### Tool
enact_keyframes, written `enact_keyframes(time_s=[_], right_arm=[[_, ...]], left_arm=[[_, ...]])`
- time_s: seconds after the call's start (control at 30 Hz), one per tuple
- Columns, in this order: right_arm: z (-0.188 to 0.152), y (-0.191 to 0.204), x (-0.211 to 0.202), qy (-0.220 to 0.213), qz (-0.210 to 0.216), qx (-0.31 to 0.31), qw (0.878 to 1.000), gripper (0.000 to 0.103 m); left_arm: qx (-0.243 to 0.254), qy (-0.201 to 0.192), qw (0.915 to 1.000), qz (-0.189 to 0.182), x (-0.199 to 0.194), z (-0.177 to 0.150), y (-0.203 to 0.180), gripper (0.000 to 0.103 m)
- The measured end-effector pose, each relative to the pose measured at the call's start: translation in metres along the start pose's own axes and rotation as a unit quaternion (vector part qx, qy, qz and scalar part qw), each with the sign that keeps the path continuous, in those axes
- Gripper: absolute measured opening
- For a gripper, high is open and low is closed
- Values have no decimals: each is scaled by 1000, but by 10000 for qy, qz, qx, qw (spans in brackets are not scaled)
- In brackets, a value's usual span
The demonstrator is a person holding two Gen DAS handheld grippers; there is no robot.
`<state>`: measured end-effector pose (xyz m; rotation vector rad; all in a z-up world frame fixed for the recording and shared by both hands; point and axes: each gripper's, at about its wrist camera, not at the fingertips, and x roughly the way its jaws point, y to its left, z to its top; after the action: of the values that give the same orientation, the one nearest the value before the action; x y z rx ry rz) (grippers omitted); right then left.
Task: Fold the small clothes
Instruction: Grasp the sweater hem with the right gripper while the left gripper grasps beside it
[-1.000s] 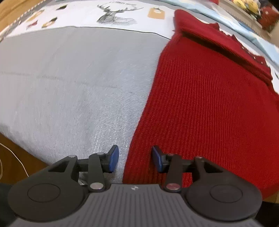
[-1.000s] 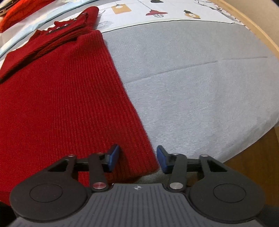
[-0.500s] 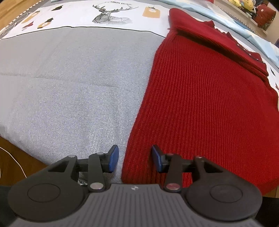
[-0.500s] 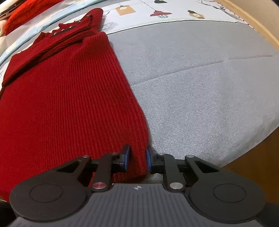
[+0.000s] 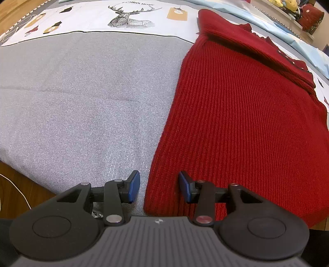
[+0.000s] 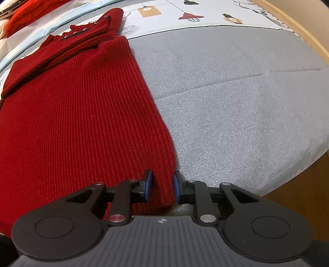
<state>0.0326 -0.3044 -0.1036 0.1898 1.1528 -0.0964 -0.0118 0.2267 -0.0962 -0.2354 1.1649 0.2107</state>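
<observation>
A red ribbed knit sweater [image 5: 236, 123] lies flat on a grey bed cover, its sleeves folded across the far end. My left gripper [image 5: 159, 188] is open, its fingers astride the sweater's near left hem corner. In the right wrist view the sweater [image 6: 72, 123] fills the left half. My right gripper [image 6: 162, 187] is shut on the near right hem corner, the knit pinched between the blue pads.
The grey cover [image 5: 82, 102] ends at a near edge over a wooden floor [image 6: 304, 193]. A white printed sheet with a deer drawing [image 5: 127, 18] lies beyond. Another red garment [image 6: 30, 14] and soft toys [image 5: 287, 4] sit at the far side.
My right gripper closed on the sweater's right hem corner. My left gripper moved slightly forward over the left corner and stayed open.
</observation>
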Motion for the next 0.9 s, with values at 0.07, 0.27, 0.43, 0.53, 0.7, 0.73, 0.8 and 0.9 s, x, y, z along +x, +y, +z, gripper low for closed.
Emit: enact_keyframes(time_s=[0.07, 0.27, 0.43, 0.53, 0.7, 0.73, 0.8, 0.9], right_arm=[[0, 0, 0, -1, -1, -4, 10000, 23], [0, 0, 0, -6, 0, -8, 10000, 23], [-1, 1, -1, -14, -4, -25, 10000, 23], [-1, 1, -1, -18, -10, -38, 10000, 23], [-1, 2, -2, -22, -13, -44, 10000, 22], [-1, 2, -2, -25, -12, -49, 10000, 22], [-1, 1, -3, -40, 4, -46, 10000, 20], [-1, -2, -7, -75, 79, 103, 9999, 14]], left_arm=[[3, -1, 10000, 0, 0, 0, 0, 47], [-2, 5, 10000, 2, 0, 0, 0, 47], [-7, 9, 10000, 1, 0, 0, -1, 47], [-10, 10, 10000, 2, 0, 0, -1, 47], [-16, 15, 10000, -2, 0, 0, -1, 47], [-23, 17, 10000, -12, 0, -1, -1, 46], [-27, 24, 10000, -83, 0, -1, -1, 35], [24, 16, 9996, -285, -2, -3, -2, 12]])
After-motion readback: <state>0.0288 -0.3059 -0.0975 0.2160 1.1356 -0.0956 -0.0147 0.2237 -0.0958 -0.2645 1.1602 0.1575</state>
